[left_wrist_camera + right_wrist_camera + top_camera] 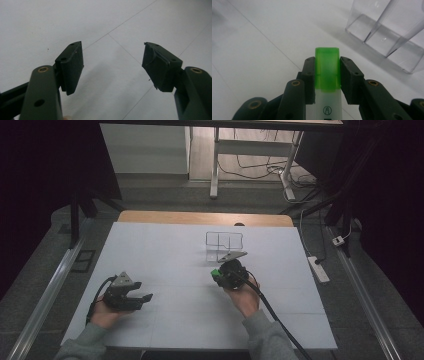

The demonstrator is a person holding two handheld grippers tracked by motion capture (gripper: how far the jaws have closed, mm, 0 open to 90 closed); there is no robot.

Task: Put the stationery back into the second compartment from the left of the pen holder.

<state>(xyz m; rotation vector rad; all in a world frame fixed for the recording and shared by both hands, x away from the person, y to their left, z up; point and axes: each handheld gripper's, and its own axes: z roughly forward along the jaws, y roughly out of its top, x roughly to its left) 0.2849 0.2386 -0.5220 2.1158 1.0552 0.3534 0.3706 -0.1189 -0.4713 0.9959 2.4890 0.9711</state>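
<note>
Between the pads of the right gripper [327, 75], clamped tight, sits a highlighter [328, 82] whose long axis runs along the jaws, green cap [327, 65] pointing forward toward the clear organizer [387, 37] nearby, while the left gripper [113, 66] stands wide open over the white table [50, 25].

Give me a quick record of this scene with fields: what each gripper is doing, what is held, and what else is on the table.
right gripper: shut on a marker-like pen with a translucent green cap and white body, the fingers pressing the cap from both sides
left gripper: open, nothing between the fingers, above bare table
container: clear plastic box with dividers, upright, just beyond the right gripper, apart from the pen
surface: white table top with thin seam lines
pen cap direction: towards the clear box
</note>
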